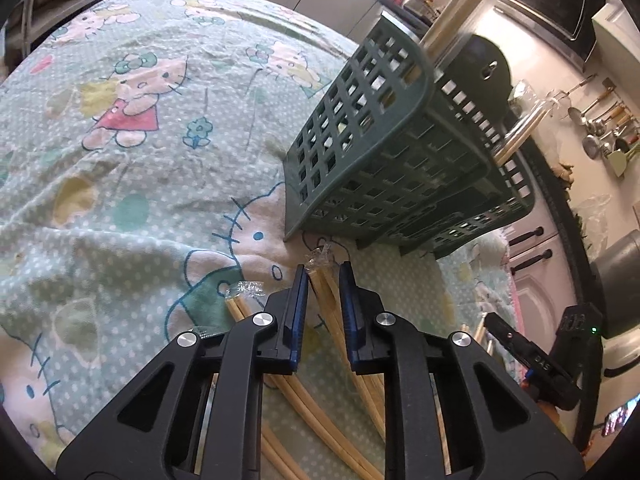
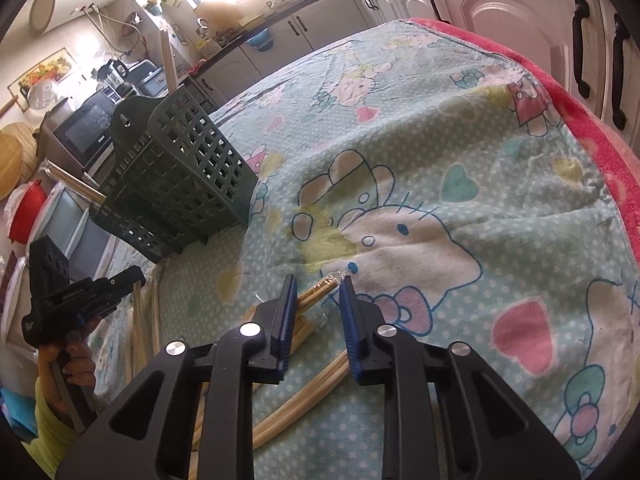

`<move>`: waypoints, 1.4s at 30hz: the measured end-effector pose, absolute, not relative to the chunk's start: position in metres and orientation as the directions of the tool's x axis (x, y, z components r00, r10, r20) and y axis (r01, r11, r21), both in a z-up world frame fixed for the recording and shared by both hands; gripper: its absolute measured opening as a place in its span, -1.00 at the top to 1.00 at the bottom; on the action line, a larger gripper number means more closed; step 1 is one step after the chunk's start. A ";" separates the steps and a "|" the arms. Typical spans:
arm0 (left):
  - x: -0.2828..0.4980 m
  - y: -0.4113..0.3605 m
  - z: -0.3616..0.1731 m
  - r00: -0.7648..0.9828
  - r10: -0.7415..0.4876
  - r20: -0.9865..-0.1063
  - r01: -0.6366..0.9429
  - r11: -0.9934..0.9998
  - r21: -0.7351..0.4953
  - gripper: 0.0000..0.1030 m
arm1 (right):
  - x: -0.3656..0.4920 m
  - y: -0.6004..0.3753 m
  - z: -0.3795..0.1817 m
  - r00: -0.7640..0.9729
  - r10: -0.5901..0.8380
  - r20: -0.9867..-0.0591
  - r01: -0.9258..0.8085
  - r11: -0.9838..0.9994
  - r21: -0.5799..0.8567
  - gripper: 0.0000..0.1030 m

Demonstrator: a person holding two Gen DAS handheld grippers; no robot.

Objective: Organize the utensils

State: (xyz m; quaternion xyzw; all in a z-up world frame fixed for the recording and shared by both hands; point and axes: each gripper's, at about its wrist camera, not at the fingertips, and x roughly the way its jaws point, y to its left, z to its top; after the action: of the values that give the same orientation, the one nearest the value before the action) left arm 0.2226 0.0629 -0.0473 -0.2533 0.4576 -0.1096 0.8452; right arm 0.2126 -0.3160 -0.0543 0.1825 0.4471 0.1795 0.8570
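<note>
Work surface: table covered w/ a cartoon-cat print cloth (image 1: 120, 168), pale green w/ white dots. Green lattice utensil basket (image 1: 384, 152) stands on the cloth toward the far side; wrapped chopstick pairs already stand in it, ends sticking out past the rim. Loose wrapped chopstick pairs (image 1: 348, 364) lie on the cloth near the cameras, in front of the basket, clear wrap crimped at their tips. Left gripper (image 1: 324, 276): jaws narrowed around one chopstick pair (image 1: 320, 288), which runs between the blue pads; pad contact looks made on the left pad, a slim gap shows at the right, so full clamp cannot be confirmed. Right gripper (image 2: 318, 284): jaws narrowed around another chopstick pair (image 2: 316, 292), tips between the pads, not yet pinched. A hand (image 2: 76, 356) holds the left gripper's handle in the right wrist view.
</note>
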 end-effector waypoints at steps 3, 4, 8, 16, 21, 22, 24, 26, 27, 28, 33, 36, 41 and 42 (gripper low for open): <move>0.218 0.066 -0.040 0.575 -0.415 -0.705 -0.037 0.847 -0.530 0.82 | 0.213 -0.320 -0.053 0.538 0.495 -0.682 -0.142 0.851 0.506 0.71; 0.215 0.067 -0.038 0.581 -0.416 -0.699 -0.033 0.847 -0.531 0.82 | 0.213 -0.321 -0.052 0.542 0.500 -0.676 -0.141 0.847 0.513 0.72; 0.208 0.069 -0.030 0.602 -0.418 -0.681 -0.016 0.846 -0.534 0.85 | 0.213 -0.324 -0.045 0.555 0.514 -0.653 -0.147 0.834 0.532 0.76; 0.198 0.062 -0.012 0.641 -0.430 -0.636 0.022 0.839 -0.544 0.88 | 0.207 -0.324 -0.019 0.600 0.527 -0.602 -0.193 0.826 0.530 0.80; 0.192 0.060 -0.001 0.658 -0.434 -0.615 0.043 0.837 -0.545 0.89 | 0.205 -0.323 0.000 0.625 0.529 -0.574 -0.220 0.825 0.521 0.83; 0.190 0.059 0.002 0.663 -0.436 -0.609 0.050 0.837 -0.545 0.89 | 0.204 -0.322 0.005 0.630 0.531 -0.567 -0.228 0.824 0.519 0.83; 0.188 0.058 0.009 0.672 -0.438 -0.597 0.063 0.837 -0.544 0.89 | 0.201 -0.319 0.014 0.641 0.533 -0.553 -0.244 0.824 0.511 0.84; 0.186 0.057 0.013 0.678 -0.440 -0.589 0.074 0.837 -0.542 0.90 | 0.199 -0.317 0.022 0.649 0.538 -0.538 -0.256 0.821 0.511 0.85; 0.185 0.056 0.016 0.681 -0.442 -0.585 0.079 0.837 -0.541 0.90 | 0.197 -0.315 0.027 0.654 0.543 -0.527 -0.268 0.817 0.510 0.86; 0.184 0.055 0.019 0.684 -0.443 -0.579 0.085 0.838 -0.540 0.90 | 0.196 -0.314 0.031 0.658 0.545 -0.520 -0.276 0.817 0.507 0.86; 0.181 0.051 0.033 0.697 -0.447 -0.561 0.112 0.840 -0.531 0.91 | 0.190 -0.302 0.052 0.673 0.556 -0.488 -0.325 0.815 0.480 0.88; 0.180 0.049 0.042 0.705 -0.446 -0.552 0.124 0.843 -0.523 0.91 | 0.186 -0.292 0.067 0.682 0.563 -0.467 -0.361 0.814 0.454 0.89; 0.181 0.045 0.057 0.719 -0.442 -0.536 0.145 0.850 -0.507 0.92 | 0.182 -0.277 0.089 0.696 0.568 -0.439 -0.411 0.816 0.406 0.91; 0.181 0.045 0.060 0.721 -0.442 -0.533 0.149 0.851 -0.504 0.92 | 0.181 -0.273 0.092 0.699 0.569 -0.433 -0.419 0.817 0.397 0.91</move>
State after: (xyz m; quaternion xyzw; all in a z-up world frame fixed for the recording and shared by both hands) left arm 0.1806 0.0445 0.0596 -0.2187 0.3357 -0.1639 0.9015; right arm 0.1813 -0.2733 0.0921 0.1350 0.2776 0.2711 0.9117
